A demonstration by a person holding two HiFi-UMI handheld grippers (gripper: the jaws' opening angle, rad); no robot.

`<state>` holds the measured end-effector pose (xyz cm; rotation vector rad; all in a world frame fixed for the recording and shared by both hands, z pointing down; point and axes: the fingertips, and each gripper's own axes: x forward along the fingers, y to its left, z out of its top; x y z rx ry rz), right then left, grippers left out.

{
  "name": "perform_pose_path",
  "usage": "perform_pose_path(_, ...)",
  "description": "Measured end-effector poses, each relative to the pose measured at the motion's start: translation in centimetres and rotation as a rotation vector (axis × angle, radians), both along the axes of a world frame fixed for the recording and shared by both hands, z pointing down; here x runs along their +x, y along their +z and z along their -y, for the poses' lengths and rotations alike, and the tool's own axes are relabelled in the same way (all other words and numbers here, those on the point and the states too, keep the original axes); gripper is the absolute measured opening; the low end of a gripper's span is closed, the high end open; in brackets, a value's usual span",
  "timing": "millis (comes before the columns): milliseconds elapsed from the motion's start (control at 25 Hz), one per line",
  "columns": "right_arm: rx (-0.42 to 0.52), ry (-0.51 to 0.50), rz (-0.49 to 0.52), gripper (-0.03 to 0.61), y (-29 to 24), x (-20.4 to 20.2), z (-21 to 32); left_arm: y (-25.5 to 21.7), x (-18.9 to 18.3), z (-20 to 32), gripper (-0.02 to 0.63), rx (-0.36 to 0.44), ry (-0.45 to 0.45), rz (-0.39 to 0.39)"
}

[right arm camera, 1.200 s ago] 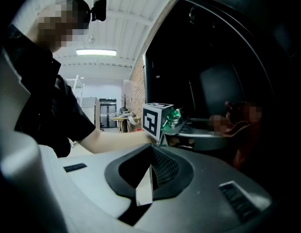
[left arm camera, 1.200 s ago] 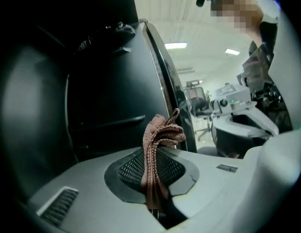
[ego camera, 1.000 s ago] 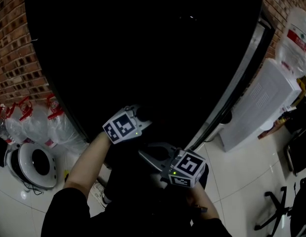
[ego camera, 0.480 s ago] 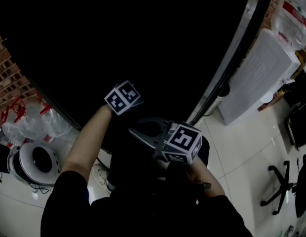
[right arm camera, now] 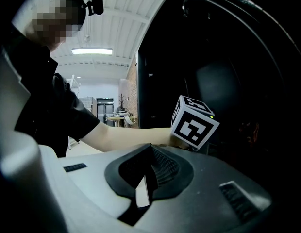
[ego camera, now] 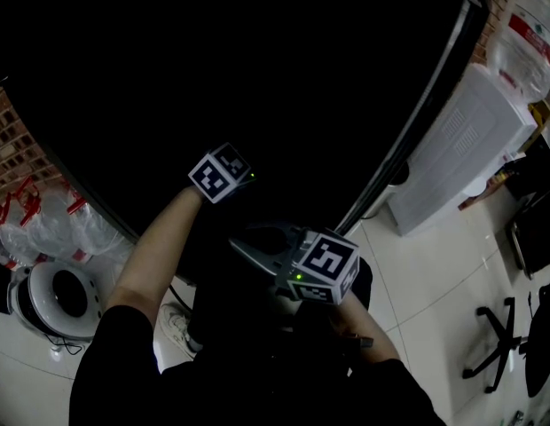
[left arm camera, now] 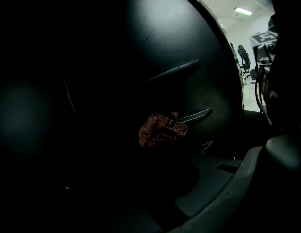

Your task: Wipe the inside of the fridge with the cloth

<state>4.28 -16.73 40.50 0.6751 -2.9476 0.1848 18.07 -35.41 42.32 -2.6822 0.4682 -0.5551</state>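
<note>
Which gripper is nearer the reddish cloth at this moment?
Left. The left gripper is shut on the cloth inside the fridge; the right gripper, shut and empty, hangs back behind it, beside the person's left forearm.

Brick-walled room, glossy white tiles, lamp overhead.
In the head view a brick wall [ego camera: 11, 145] runs at my 9 o'clock. At 8, clear plastic bags [ego camera: 40, 224] with red handles and a round white appliance [ego camera: 58, 295] sit on the tiled floor [ego camera: 426, 282]. A white water dispenser [ego camera: 461, 162] topped by its bottle [ego camera: 523, 34] stands at 2, and an office chair's black star base [ego camera: 501, 362] at 4. In my right gripper view a strip lamp [right arm camera: 91, 51] glows at 11 on the white ribbed ceiling [right arm camera: 121, 28].
</note>
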Motion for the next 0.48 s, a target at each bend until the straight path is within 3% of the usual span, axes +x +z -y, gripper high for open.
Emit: perform_pose_path(480,-0.006,-0.033,0.009,0.004,0.3,-0.9,0.6,0.0,-0.4,5.9,0.049,0.015,-0.115,0.015)
